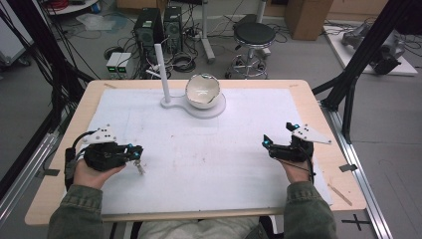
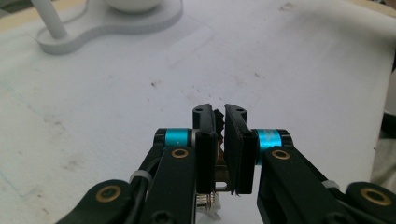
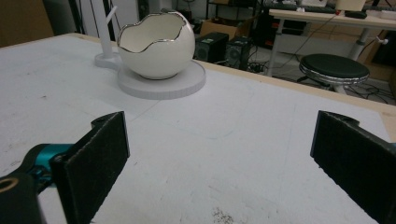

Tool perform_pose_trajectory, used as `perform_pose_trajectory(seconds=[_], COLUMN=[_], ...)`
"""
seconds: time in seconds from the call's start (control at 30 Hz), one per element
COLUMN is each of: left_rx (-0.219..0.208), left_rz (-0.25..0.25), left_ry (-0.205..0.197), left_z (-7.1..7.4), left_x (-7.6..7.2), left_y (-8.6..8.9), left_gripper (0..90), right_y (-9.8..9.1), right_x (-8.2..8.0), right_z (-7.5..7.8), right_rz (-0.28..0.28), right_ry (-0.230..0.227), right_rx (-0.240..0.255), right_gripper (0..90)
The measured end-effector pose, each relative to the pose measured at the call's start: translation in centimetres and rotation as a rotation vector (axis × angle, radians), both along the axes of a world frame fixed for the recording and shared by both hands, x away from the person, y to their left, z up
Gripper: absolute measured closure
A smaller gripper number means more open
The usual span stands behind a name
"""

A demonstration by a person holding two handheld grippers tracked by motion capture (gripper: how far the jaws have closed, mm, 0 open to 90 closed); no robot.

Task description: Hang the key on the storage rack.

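A person seated at a wooden table (image 1: 318, 114) covered w/ a white mat (image 1: 209, 164) holds a two-jaw gripper in each hand. The left gripper (image 1: 135, 153) sits at the near-left part of the mat, jaws pressed nearly together on a small metal clip (image 1: 140, 167); in the high view the clip hangs from the jaw tips just above the mat. In the left gripper view the clip (image 2: 219, 175) shows as a thin brownish-metal piece w/ a coiled spring at its lower end, sandwiched between the two black pads, its dark top edge poking up between the tips.

The right gripper (image 1: 278, 137) rests at the near-right part of the mat, well apart from the left one, jaws spread wide w/ nothing between them. In the right gripper view its two black pads (image 3: 95, 158) stand far apart at either side, bare mat between.

At the far-center part of the mat sits a white stand (image 1: 191, 106): a round base plate joined to a smaller foot that carries an upright white post (image 1: 162, 72). On the round plate rests an egg-shaped white bowl (image 1: 202, 91) w/ a jagged, silver-edged rim, open side up. The bowl is well apart from both grippers. Beyond the table: a black stool (image 1: 254, 35) & two dark PC towers (image 1: 159, 27) on the floor amid cables.
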State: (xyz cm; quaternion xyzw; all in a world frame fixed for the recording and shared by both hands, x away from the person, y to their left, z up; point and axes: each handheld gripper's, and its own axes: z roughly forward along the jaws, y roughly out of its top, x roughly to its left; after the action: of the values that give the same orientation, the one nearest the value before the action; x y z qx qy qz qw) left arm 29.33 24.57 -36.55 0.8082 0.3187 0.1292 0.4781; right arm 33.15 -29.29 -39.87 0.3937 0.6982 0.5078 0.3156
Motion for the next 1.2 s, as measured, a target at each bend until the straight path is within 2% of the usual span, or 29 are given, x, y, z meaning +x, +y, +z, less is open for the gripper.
perform_pose_trajectory(seconds=[0.07, 0.27, 0.33, 0.6, 0.87, 0.9, 1.0, 1.13, 1.2], left_rx=[-0.015, -0.049, -0.048, -0.074, -0.053, -0.059, -0.056, -0.076, -0.068], left_rz=[0.017, 0.042, 0.044, 0.065, 0.090, 0.094, 0.108, 0.117, 0.121], left_ry=[-0.022, -0.031, -0.034, -0.070, -0.096, -0.100, -0.105, -0.115, -0.117], left_z=[0.3, 0.8, 0.9, 3.5, 5.4, 5.9, 6.4, 7.1, 7.4], left_x=[0.0, 0.5, 0.6, 1.7, 3.1, 3.5, 3.9, 4.6, 5.1], left_y=[-0.2, 0.2, 0.2, 0.0, -0.2, -0.2, -0.2, -0.2, -0.2], left_gripper=[82.6, 82.6, 82.6, 82.6, 82.6, 82.6, 82.6, 82.6, 82.6], right_y=[-0.1, -0.3, -0.4, -0.6, -0.6, -0.6, -0.7, -0.7, -0.7], right_x=[0.0, -0.1, -0.1, -0.1, -0.2, -0.2, -0.2, -0.2, -0.2], right_z=[0.0, 0.0, 0.0, 0.1, 0.1, 0.1, 0.1, 0.1, 0.1], right_rz=[-0.005, -0.010, -0.011, -0.026, -0.031, -0.034, -0.035, -0.035, -0.034], right_ry=[0.012, 0.027, 0.027, 0.025, 0.028, 0.028, 0.023, 0.025, 0.027], right_rx=[0.024, 0.054, 0.058, 0.082, 0.088, 0.091, 0.092, 0.097, 0.100], right_gripper=[3.1, 3.1, 2.7, 2.0, 1.5, 1.5, 1.6, 1.5, 1.5])
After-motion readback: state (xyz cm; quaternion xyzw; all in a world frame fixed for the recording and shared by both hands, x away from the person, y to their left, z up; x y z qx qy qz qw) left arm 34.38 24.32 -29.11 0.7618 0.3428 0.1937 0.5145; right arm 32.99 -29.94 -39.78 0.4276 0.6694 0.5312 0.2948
